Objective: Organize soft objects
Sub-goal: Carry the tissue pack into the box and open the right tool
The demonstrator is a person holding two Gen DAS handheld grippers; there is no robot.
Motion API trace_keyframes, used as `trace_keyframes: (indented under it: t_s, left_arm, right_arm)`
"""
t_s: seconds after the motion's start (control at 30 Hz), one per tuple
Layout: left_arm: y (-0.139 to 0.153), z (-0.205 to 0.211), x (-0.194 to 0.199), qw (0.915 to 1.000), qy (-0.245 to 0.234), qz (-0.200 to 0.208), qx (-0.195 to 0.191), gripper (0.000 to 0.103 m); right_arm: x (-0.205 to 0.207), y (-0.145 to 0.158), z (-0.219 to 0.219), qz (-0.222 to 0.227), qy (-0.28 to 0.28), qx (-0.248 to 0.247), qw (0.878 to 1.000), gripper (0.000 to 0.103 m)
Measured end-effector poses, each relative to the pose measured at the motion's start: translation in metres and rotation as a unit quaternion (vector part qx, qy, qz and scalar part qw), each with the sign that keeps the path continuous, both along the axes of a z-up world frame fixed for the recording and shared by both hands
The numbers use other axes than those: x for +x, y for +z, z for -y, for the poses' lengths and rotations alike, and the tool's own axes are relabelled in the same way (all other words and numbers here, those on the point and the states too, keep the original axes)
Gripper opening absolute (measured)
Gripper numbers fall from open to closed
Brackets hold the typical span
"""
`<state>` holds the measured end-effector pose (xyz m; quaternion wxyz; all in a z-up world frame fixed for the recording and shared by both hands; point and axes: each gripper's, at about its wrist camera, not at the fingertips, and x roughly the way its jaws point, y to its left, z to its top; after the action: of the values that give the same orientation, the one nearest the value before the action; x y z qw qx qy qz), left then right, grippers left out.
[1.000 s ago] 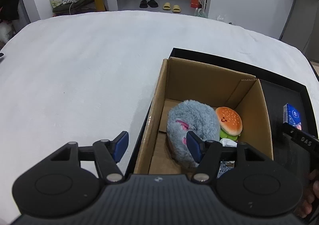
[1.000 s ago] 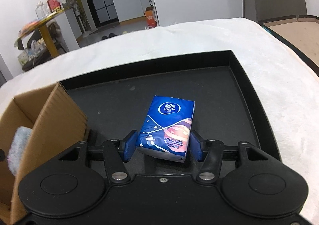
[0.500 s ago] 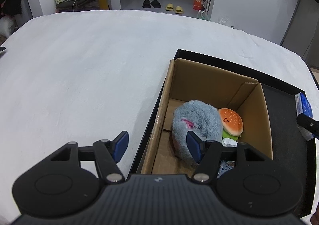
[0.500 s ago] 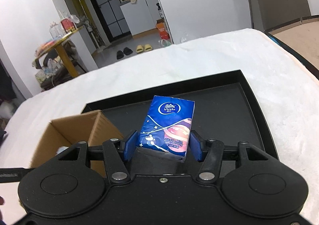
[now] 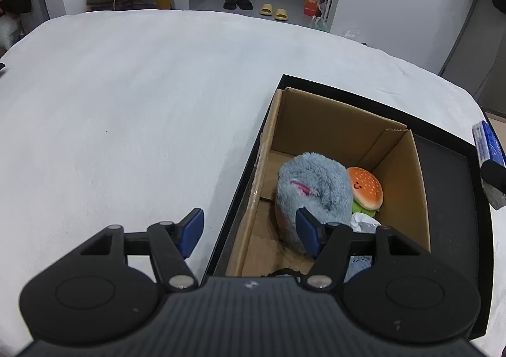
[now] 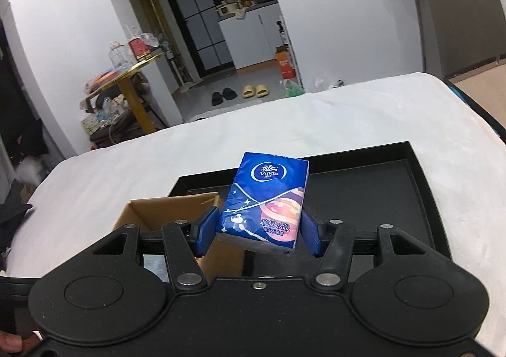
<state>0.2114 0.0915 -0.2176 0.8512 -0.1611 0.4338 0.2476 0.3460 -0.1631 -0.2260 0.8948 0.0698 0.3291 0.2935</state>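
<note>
Blue pads of the right tool (image 6: 258, 232) are seen clamped on the two long sides of a blue tissue pack (image 6: 265, 203), which is held clear of everything beneath it, tilted slightly with its far end raised. Compared with the views of a second ago, the pack has been lifted off the floor of the black tray (image 6: 420, 198), where it had been gripped while lying flat; the tray is now seen well below the pack, and the open cardboard box (image 6: 164, 209) has come into view below and to the left of the tool. In the left wrist view the same pack is glimpsed at the far right edge, raised above the tray rim. The left tool (image 5: 249, 228) is shown with its pads apart and nothing between them, poised over the near left wall of the box, with little change in its place over the interval. Inside the box a grey plush toy (image 5: 311, 189) and a burger toy (image 5: 365, 189) are seen side by side and touching, with crumpled white material just beside them. The pick-up may therefore be judged complete and the carry under way; the pack remains to be brought over the box opening and released among the soft items already stored there.
</note>
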Motion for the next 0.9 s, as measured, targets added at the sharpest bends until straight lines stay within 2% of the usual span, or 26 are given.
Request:
trace_keyframes:
  t_s: [0.57,0.73,0.9]
  left_arm:
    - [-0.002,-0.006,-0.012,0.9995,-0.006,0.018,-0.025,0.062]
    - [-0.004,-0.008,-0.016,0.9988,-0.014,0.023,-0.041,0.057]
    - [-0.007,-0.010,-0.017,0.9982,-0.017,0.027,-0.051,0.045]
  right_arm:
    - [-0.021,0.010,-0.026,-0.001,0.060,0.006,0.998,0.054]
    - [-0.027,0.011,-0.037,-0.006,0.089,0.011,0.996,0.054]
    - [-0.035,0.013,-0.050,-0.013,0.124,0.010,0.992,0.055]
